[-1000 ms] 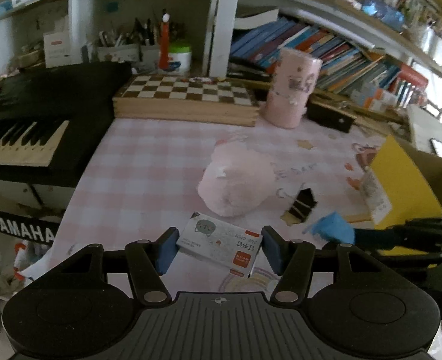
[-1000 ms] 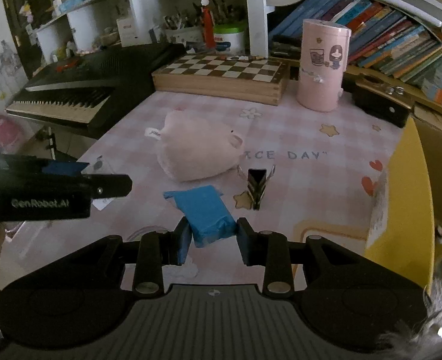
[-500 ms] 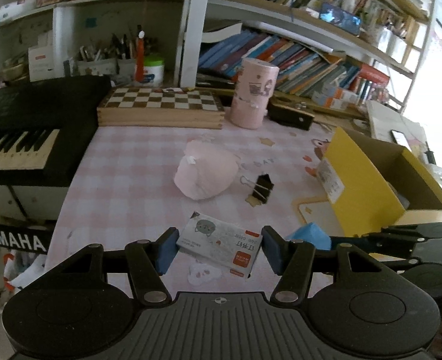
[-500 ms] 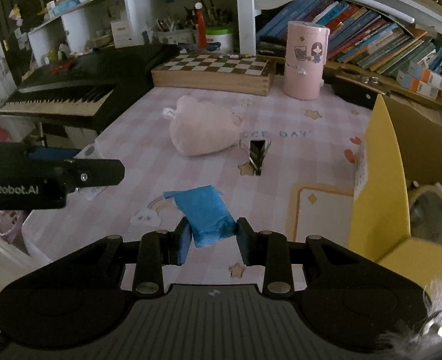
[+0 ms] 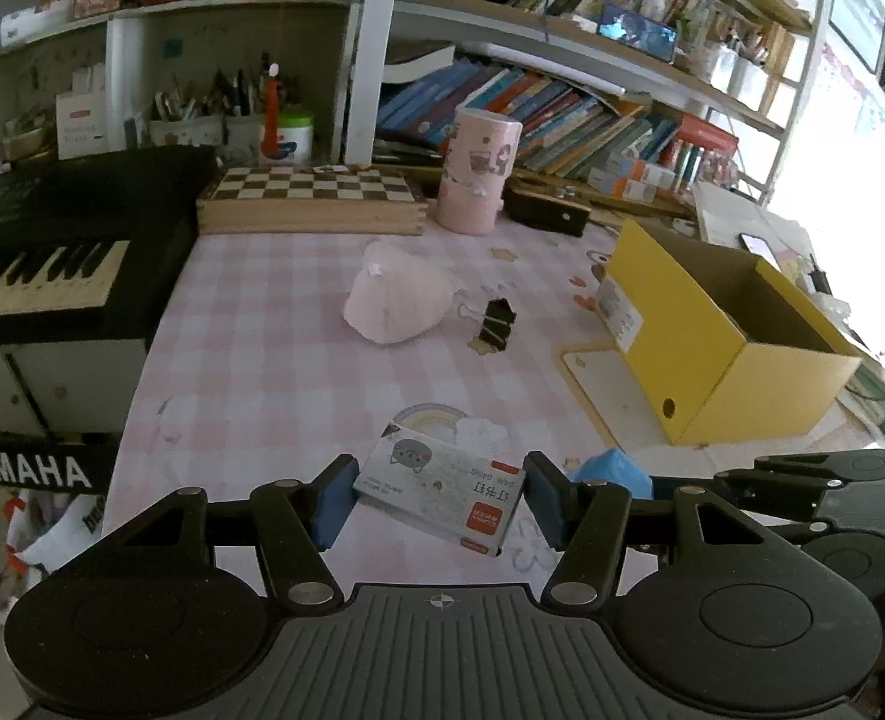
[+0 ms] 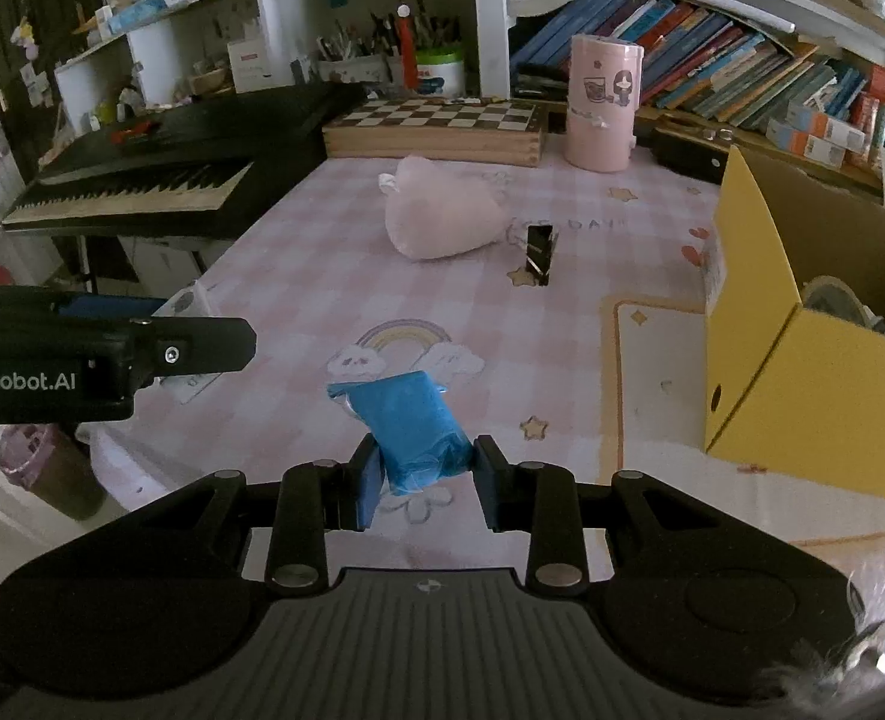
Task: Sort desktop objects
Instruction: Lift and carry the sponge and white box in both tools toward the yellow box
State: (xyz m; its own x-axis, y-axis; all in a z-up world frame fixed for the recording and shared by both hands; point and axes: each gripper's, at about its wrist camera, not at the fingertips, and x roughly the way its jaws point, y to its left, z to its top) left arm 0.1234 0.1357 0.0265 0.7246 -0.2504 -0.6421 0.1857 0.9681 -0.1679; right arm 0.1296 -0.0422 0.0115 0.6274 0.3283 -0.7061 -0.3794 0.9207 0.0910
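My left gripper (image 5: 439,495) is shut on a small white staple box (image 5: 442,489) with a cat picture and a red label, held above the pink checked tablecloth (image 5: 274,330). In the right wrist view my right gripper (image 6: 424,474) is shut on a blue packet (image 6: 409,426), also off the table. The packet's tip (image 5: 610,471) shows beside the left gripper. A yellow open cardboard box (image 5: 712,324) stands at the right, also the same box (image 6: 760,324) in the right wrist view. A pink plush (image 5: 397,300) and a black binder clip (image 5: 496,324) lie mid-table.
A chessboard box (image 5: 313,198) and a pink cylinder (image 5: 478,171) stand at the back. A black keyboard (image 5: 52,246) borders the left side. Bookshelves fill the rear. A white card (image 5: 607,384) lies by the yellow box.
Both grippers have pulled back from the plush and swung right, each keeping its object. The yellow box has come fully into view.
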